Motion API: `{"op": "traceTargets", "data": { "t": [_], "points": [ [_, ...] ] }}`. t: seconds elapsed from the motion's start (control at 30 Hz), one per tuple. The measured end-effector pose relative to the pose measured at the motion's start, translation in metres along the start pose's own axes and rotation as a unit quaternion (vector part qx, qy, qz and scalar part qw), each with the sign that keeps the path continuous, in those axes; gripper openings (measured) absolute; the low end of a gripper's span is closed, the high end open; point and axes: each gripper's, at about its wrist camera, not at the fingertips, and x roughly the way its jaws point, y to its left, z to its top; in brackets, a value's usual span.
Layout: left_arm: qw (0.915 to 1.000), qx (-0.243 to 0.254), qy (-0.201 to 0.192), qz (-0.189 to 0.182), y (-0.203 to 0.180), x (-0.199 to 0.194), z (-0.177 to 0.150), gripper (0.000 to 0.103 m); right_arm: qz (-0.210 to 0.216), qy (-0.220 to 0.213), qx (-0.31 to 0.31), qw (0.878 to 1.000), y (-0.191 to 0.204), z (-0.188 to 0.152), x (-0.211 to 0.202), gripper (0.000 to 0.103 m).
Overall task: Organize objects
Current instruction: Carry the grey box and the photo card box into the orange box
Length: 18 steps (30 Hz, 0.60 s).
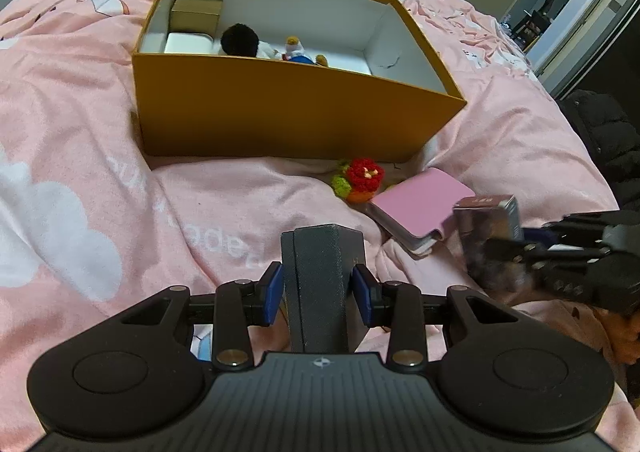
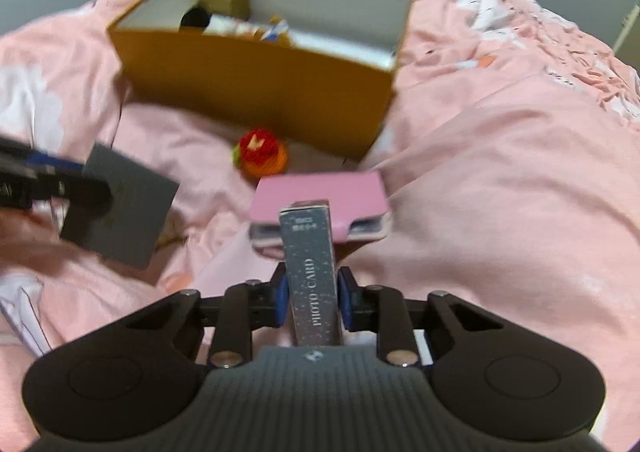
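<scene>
In the left wrist view my left gripper [image 1: 319,292] is shut on a dark grey box [image 1: 316,252], its blue pads pressing both sides. In the right wrist view my right gripper [image 2: 314,296] is shut on a slim silver box [image 2: 308,236] printed PHOTO CARD. Just beyond it lie a pink case [image 2: 320,196] and a red and orange crochet toy [image 2: 260,156] on the bedding. Behind them stands the open orange box [image 1: 280,112], holding a small tan box [image 1: 196,14], a white case [image 1: 188,42], a black-haired doll [image 1: 240,40] and a small duck toy [image 1: 296,50].
Everything rests on a rumpled pink quilt [image 1: 100,132] with white clouds. A black padded jacket [image 1: 600,132] lies at the bed's right edge, with an open doorway [image 1: 560,4] behind it. The left gripper [image 2: 92,184] with its grey box [image 2: 128,212] is blurred in the right wrist view.
</scene>
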Motion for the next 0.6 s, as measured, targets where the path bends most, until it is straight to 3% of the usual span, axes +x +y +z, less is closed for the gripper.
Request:
{"op": "traceTargets", "data": {
  "t": [0.27,0.6],
  "points": [
    [0.9996,0.015,-0.023,0.004,-0.001,-0.021,0.023,0.042,0.034,-0.034,0.014,0.999,-0.008,0.026,-0.023,0.024],
    [0.9955,0.041,-0.084,-0.015,-0.014,-0.06,0.082,0.042,0.103,-0.117,0.05,0.987,-0.018,0.091,-0.052,0.024]
  ]
}}
